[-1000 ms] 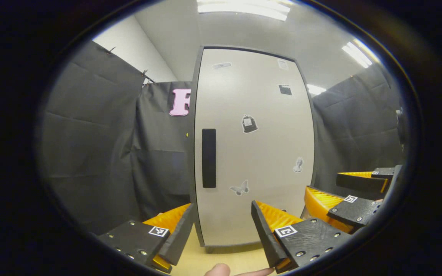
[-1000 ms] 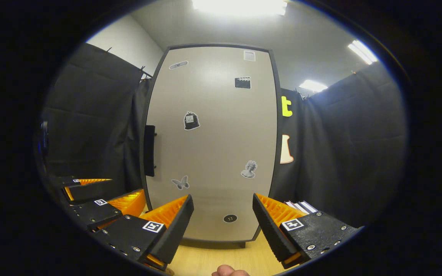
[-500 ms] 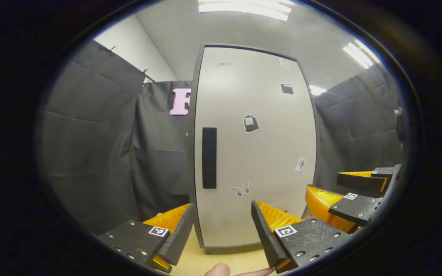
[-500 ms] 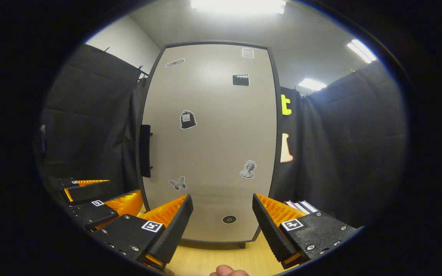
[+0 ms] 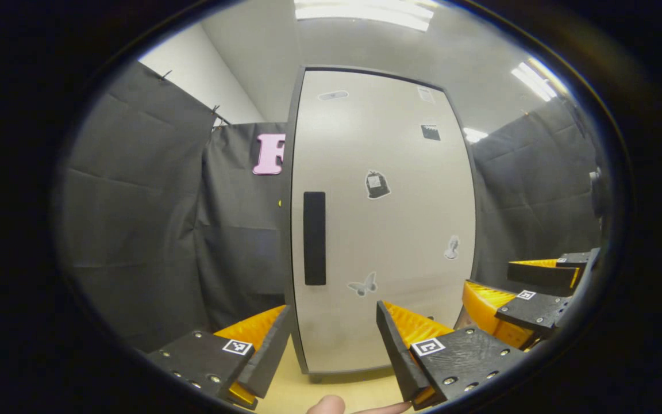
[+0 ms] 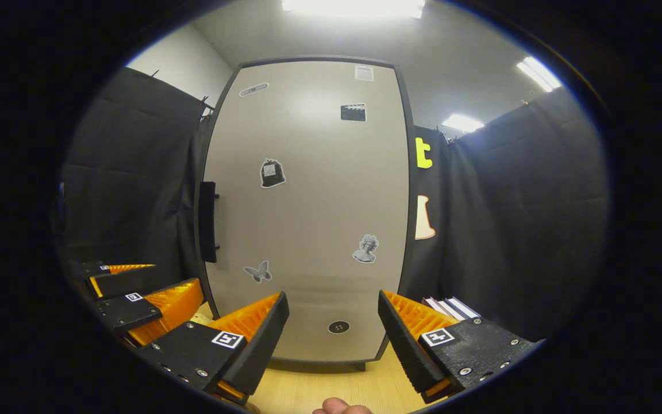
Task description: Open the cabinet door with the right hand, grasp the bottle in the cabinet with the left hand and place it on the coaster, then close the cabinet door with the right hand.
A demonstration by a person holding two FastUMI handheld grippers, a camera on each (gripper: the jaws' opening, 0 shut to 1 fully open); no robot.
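Black cloth walled the booth behind the shut cabinet door (image 6: pixel 308 207) on the tabletop (image 6: pixel 319 391). Our right tool (image 6: pixel 334 333) and left tool (image 5: pixel 334 339) gaped empty. We judged the door stiff, best taken by its handle (image 6: pixel 208 221); the bottle presumably sat hidden inside.

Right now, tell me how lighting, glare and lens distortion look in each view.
Left gripper view: sharp; fisheye bows the cabinet door edges outward; ceiling light is bright, with a soft sheen on the upper door. Right gripper view: ceiling light blows out to white; door bulges barrel-like; a faint shadow band crosses its lower part.
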